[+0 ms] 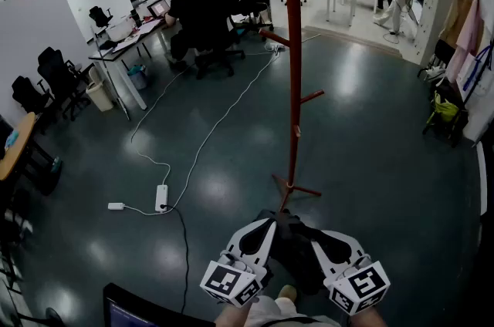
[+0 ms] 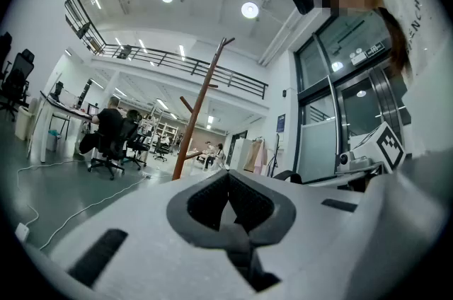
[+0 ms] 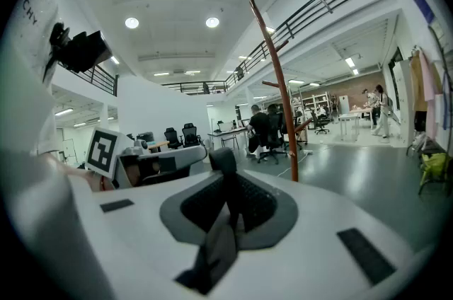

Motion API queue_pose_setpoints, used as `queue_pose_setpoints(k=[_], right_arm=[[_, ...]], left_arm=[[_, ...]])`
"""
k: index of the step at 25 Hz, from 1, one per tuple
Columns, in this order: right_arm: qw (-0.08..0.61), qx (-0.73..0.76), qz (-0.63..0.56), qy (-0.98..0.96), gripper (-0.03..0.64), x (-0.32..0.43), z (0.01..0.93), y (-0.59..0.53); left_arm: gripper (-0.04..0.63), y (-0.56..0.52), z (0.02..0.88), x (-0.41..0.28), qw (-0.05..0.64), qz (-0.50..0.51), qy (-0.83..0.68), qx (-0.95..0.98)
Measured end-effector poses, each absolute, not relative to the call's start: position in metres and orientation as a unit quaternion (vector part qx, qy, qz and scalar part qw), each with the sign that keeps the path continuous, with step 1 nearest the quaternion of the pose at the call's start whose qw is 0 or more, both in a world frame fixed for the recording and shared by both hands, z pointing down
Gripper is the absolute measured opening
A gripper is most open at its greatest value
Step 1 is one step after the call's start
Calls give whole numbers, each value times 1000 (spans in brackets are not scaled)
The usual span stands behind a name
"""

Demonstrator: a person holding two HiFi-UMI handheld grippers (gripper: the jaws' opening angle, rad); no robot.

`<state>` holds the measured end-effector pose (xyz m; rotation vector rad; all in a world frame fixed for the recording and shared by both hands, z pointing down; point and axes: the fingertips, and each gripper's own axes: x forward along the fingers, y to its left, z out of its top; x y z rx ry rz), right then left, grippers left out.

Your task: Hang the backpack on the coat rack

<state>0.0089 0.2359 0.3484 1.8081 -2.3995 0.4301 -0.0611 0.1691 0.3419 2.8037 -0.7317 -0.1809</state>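
The red-brown coat rack (image 1: pixel 293 86) stands upright on the grey floor just ahead of me, with short pegs angled up along its pole. The black backpack (image 1: pixel 294 242) hangs low between both grippers, close to the rack's feet. My left gripper (image 1: pixel 268 227) is shut on one strap (image 2: pixel 248 260), and the rack (image 2: pixel 198 114) rises beyond it. My right gripper (image 1: pixel 314 234) is shut on a black strap (image 3: pixel 225 221) that runs up through its jaws, with the rack (image 3: pixel 279 100) ahead and a little to the right. Most of the bag is hidden behind the grippers.
A white power strip (image 1: pixel 161 197) and its cables lie on the floor left of the rack. People sit at desks (image 1: pixel 193 9) at the back left. Hanging clothes (image 1: pixel 463 32) and a yellow-green bag (image 1: pixel 445 108) stand at the right. A dark screen edge (image 1: pixel 147 310) is at the bottom left.
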Motion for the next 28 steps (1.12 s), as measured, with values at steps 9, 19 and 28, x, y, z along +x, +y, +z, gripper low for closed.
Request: queue_pose_setpoints(k=[9, 19, 28], right_arm=[[53, 596, 139, -789, 46, 46, 358, 183], [62, 592, 155, -788, 46, 81, 372, 123], [91, 581, 150, -795, 46, 105, 378, 44]], left_arm=[[9, 130, 364, -40, 132, -38, -259, 956], [9, 61, 379, 15, 151, -33, -240, 958], [9, -20, 383, 52, 161, -39, -232, 958]])
